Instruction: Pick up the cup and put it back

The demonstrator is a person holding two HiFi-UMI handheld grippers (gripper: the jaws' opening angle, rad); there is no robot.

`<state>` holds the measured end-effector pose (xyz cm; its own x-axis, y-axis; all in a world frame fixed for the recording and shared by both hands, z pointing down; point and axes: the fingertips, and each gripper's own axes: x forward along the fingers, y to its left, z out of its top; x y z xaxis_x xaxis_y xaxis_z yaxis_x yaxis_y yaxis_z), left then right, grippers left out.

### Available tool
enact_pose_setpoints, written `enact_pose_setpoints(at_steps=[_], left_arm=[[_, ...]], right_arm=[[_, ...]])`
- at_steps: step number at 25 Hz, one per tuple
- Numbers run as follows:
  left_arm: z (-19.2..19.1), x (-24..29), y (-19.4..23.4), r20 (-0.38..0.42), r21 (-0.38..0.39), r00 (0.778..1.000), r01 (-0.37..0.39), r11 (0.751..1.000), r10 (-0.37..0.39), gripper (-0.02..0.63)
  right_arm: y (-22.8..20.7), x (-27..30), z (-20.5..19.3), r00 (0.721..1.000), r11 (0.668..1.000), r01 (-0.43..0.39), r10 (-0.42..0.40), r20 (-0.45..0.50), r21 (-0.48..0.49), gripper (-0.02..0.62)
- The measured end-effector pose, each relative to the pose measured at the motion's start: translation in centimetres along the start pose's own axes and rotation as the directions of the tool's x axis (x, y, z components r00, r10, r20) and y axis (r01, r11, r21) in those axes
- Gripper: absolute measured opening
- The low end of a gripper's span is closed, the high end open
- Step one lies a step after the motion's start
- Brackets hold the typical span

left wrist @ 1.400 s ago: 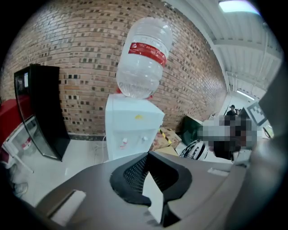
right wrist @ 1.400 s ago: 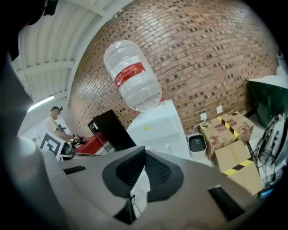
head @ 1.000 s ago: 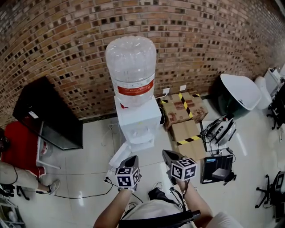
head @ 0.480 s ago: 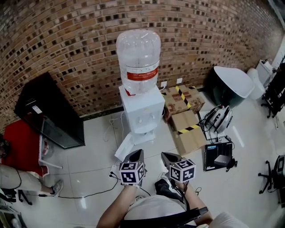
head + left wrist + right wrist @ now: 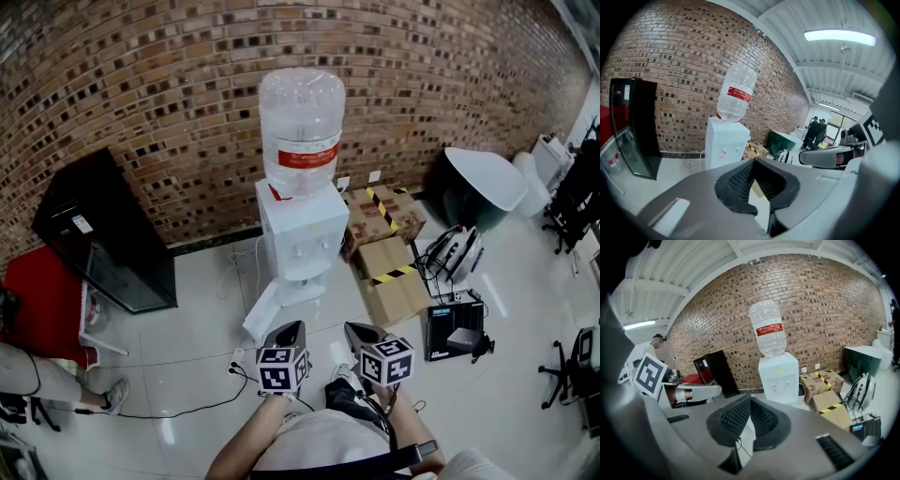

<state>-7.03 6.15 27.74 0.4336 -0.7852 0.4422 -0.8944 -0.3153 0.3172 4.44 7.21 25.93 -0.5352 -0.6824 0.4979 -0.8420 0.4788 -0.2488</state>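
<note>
No cup shows in any view. A white water dispenser (image 5: pixel 298 234) with a clear bottle (image 5: pixel 302 122) on top stands against the brick wall. Both grippers are held side by side in front of it, some way back over the floor. My left gripper (image 5: pixel 289 330) is shut with nothing in it; its closed pads (image 5: pixel 740 185) point at the dispenser (image 5: pixel 724 143). My right gripper (image 5: pixel 356 331) is shut and empty too, and the dispenser (image 5: pixel 780 376) lies straight beyond its pads (image 5: pixel 761 420).
A black cabinet (image 5: pixel 103 234) stands left of the dispenser, with a white panel (image 5: pixel 267 314) leaning at its foot. Taped cardboard boxes (image 5: pixel 384 220), a dark bin (image 5: pixel 478 187), a helmet (image 5: pixel 455 253) and a black box (image 5: pixel 455 333) lie to the right. A cable (image 5: pixel 187 408) crosses the floor.
Both grippers have drawn back from the dispenser, which now sits smaller and farther off in the head view. Both stayed shut and empty.
</note>
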Motion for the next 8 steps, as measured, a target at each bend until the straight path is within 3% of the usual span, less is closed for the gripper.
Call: enact_pose_setpoints(at_steps=[8], left_arm=[[-0.4,-2.2,1.2,0.012,-0.007,1.000,-0.014,1.000,0.014,0.002]], right_arm=[[2.6,0.3,-0.2,1.000,1.000,-0.018,0.018,0.002,-0.021,0.011]])
